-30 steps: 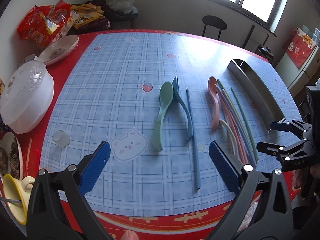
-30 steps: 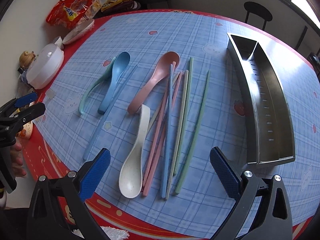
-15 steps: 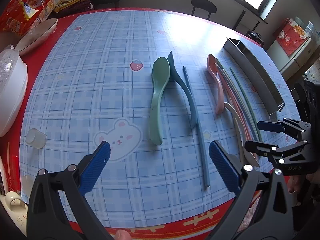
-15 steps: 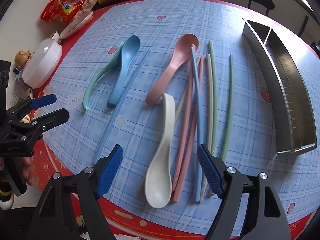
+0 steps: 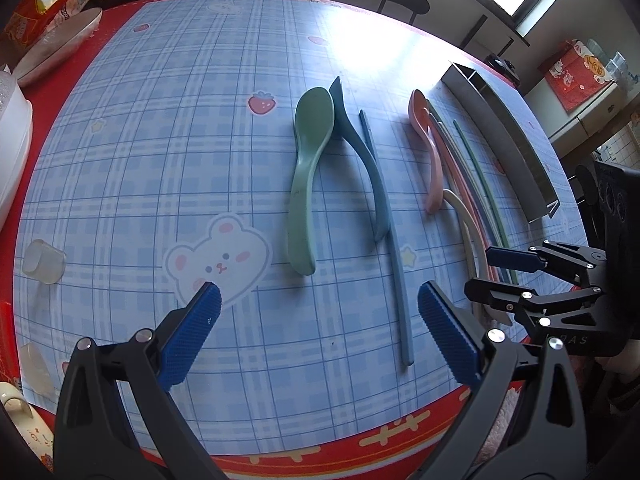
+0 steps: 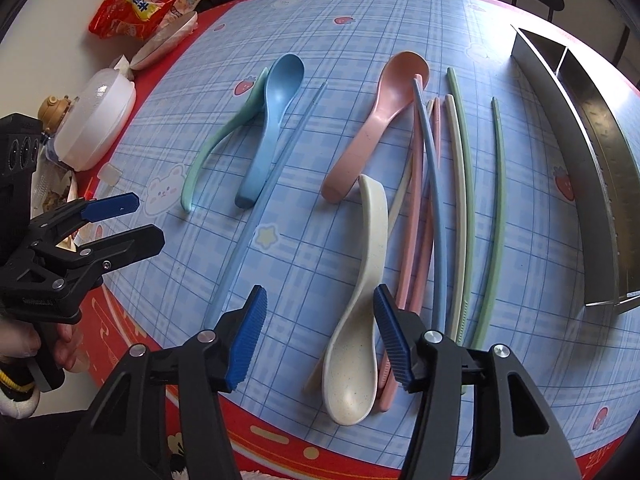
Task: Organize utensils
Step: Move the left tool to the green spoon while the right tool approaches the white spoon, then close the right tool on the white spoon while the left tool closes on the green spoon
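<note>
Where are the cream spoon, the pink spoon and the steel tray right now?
cream spoon (image 6: pixel 352 372): right wrist view, on its bowl, between the open right gripper's pads.
pink spoon (image 6: pixel 404 76): right wrist view, on its bowl.
steel tray (image 6: pixel 592 168): right wrist view, on its long near wall.

Bare tablecloth (image 5: pixel 160 152) left of green spoon (image 5: pixel 308 168); crowded chopsticks (image 6: pixel 460 200) rightward.

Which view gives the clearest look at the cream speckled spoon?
The right wrist view: the cream speckled plastic spoon lies fully visible, bowl nearest, between the right gripper jaws. The left wrist view shows only its thin curved handle; its bowl is hidden there.
</note>
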`<state>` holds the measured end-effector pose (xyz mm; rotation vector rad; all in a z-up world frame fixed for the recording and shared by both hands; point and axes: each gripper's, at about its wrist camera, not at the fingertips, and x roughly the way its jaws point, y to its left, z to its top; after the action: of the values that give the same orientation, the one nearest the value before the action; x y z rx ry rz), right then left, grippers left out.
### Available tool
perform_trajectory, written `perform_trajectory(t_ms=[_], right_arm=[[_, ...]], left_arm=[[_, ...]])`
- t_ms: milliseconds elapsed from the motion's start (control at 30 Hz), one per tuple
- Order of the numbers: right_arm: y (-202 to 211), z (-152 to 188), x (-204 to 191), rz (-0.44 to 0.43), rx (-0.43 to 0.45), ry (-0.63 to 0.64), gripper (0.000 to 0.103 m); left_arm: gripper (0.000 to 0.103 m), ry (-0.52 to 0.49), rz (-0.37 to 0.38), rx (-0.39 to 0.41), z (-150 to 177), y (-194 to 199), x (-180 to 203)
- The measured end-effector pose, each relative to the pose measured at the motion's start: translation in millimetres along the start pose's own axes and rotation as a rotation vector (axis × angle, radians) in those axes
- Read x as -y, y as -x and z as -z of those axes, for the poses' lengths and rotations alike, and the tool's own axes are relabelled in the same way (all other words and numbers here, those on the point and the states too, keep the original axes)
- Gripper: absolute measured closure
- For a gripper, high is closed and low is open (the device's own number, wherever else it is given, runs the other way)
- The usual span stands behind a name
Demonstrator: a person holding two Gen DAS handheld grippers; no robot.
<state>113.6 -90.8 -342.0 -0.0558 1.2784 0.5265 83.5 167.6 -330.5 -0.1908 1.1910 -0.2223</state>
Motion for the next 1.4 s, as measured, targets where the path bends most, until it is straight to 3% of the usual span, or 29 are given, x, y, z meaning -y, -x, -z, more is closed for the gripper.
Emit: perform_trajectory(t_ms=[167,400,733,833,900,1033,1200,1400], right_arm=[[-0.3,-0.7,10.2,0.002,0.002,-0.041,0.051],[-1.7,1.8,13.9,0.009,-0.01,-0.049,0.076],[-4.1,1.2,18.6,0.024,-0.012,-0.068,0.082],[1.1,1.4,27.6,0.022,0.0,-0.085,0.085],[2.7,1.3,31.5,0.017,0.004,-0.096,0.086],[4.5,1.7,33.7,0.016,0.011,-0.099,0.087],[10.7,2.8,37.8,-0.004,0.033,-0.109,0.096],[12.3,4.5,41.0,-0.018,0.04,-0.134,0.097]], left_arm=[[0.006,0.018,-0.004,-0.044,0.7,-5.6,-2.3],[0.006,0.048,-0.02,-0.083,0.2,-15.2,-9.3],[0.008,0.08,0.006,-0.038,-12.4,-8.3,-15.0],[0.018,0.071,0.022,-0.021,-21.2,-5.9,-13.5],[0.033,0.067,0.03,-0.022,-26.2,-6.2,-13.8],[0.042,0.057,0.04,-0.019,-35.7,-9.3,-13.4],[0.059,0.041,0.055,-0.034,-48.8,-19.5,-13.4],[0.061,0.048,0.045,-0.045,-61.2,-34.8,-14.9]])
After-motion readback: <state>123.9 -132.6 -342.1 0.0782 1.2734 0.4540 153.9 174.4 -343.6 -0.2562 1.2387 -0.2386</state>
